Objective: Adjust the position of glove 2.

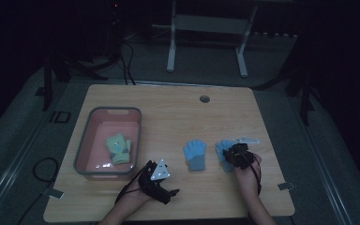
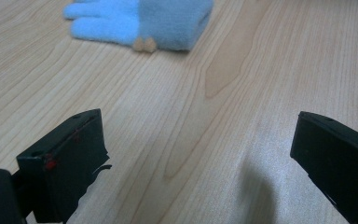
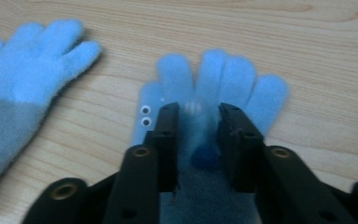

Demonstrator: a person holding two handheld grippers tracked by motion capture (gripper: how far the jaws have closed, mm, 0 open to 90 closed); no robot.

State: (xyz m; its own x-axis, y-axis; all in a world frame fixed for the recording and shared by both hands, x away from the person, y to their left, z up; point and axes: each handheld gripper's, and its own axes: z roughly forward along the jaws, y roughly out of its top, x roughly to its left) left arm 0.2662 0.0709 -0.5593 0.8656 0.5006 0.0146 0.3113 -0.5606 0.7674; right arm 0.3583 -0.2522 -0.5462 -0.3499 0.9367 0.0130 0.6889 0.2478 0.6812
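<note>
Right now the right gripper (image 3: 196, 116) sits low over a fuzzy light-blue glove with grey cuff and googly eyes (image 3: 223, 81), on the light wooden table (image 1: 178, 112) near its right front. Jaws partly apart, one each side of the glove's palm w/ fabric between them; can't tell if the pads actually press it. A second matching blue-and-grey glove (image 1: 195, 154) lies flat just left of it, fingers pointing away from the person, the 2 near but apart. Left gripper (image 2: 200, 158) rests near the front edge, jaws wide apart w/ nothing but bare wood between. Further left, a pink plastic tub with grey rim (image 1: 85, 140) holds a green knitted glove (image 1: 118, 148).
</note>
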